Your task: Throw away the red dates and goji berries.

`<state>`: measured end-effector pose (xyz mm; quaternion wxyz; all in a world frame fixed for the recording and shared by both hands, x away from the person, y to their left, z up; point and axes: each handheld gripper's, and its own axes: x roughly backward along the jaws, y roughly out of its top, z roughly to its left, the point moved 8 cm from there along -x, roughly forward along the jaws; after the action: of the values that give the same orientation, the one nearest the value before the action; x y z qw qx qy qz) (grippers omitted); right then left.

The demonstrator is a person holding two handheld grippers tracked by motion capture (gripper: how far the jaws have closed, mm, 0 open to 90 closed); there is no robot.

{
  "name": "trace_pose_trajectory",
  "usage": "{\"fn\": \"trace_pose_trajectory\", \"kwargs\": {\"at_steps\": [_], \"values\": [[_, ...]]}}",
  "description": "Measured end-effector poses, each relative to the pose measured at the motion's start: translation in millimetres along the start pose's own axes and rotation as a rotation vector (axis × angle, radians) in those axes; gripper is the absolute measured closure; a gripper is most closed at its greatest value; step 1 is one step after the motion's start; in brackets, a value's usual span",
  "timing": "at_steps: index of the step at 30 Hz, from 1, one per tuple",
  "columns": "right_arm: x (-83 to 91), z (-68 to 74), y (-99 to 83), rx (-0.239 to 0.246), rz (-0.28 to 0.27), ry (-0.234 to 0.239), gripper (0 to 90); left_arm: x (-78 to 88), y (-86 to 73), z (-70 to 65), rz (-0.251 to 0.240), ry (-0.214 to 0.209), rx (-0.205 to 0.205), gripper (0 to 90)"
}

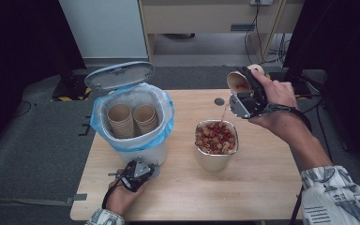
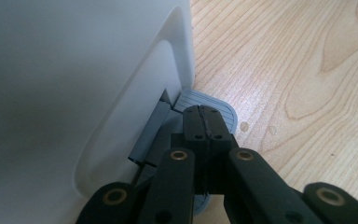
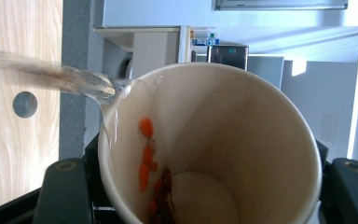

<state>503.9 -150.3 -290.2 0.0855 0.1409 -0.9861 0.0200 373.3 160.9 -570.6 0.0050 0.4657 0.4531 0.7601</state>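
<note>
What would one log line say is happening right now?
right gripper: tipped paper cup clamped, liquid pouring into metal container | left gripper: jaws shut, pressing bin pedal | bin lid up

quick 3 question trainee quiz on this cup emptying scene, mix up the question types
1. True or false: the paper cup in the right gripper is tipped, with liquid running from its rim toward the metal container.
2. What rests under the shut tips of the left gripper?
A. the pedal at the foot of the bin
B. a spoon
C. a cup lid
3. Fill in: the bin's lid stands ____ and stacked paper cups sit inside.

Key: 1 true; 2 A; 3 open
</note>
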Motion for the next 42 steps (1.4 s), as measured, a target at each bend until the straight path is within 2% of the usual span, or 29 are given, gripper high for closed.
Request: {"fn": "trace_pose_trajectory", "kwargs": {"at_steps": [2, 6, 10, 15, 23, 27, 38, 42], "values": [[0.5, -0.4, 0.5, 0.017, 0.003, -0.003, 31.1, 0.0, 0.0, -0.1, 0.000, 0.000, 0.000, 89.9], [1.8, 0.3, 2.5, 0.080, 0.017, -0.013, 31.1, 0.1, 0.0, -0.1, 0.000, 0.000, 0.000, 89.9], [2.3, 0.6, 5.4, 0.094, 0.018, -0.019, 31.1, 0.0, -0.1, 0.0, -0.001, -0.001, 0.001, 89.9], [2.1, -1.0, 8.4, 0.149, 0.031, -0.029, 31.1, 0.1, -0.1, -0.1, 0.001, -0.001, 0.000, 89.9], [2.2, -2.8, 14.2, 0.208, 0.029, -0.040, 31.2, 0.2, -0.1, -0.1, 0.001, -0.001, -0.001, 89.9], [1.7, -1.9, 16.4, 0.280, 0.038, -0.054, 31.2, 0.2, -0.1, -0.1, 0.001, -0.002, -0.001, 89.9], [3.1, -1.4, 23.8, 0.396, 0.053, -0.082, 31.3, 0.2, -0.1, -0.1, 0.001, -0.002, -0.001, 89.9], [3.0, -0.5, 26.3, 0.410, 0.050, -0.087, 31.3, 0.2, -0.2, -0.1, 0.001, -0.002, -0.002, 89.9]]}}
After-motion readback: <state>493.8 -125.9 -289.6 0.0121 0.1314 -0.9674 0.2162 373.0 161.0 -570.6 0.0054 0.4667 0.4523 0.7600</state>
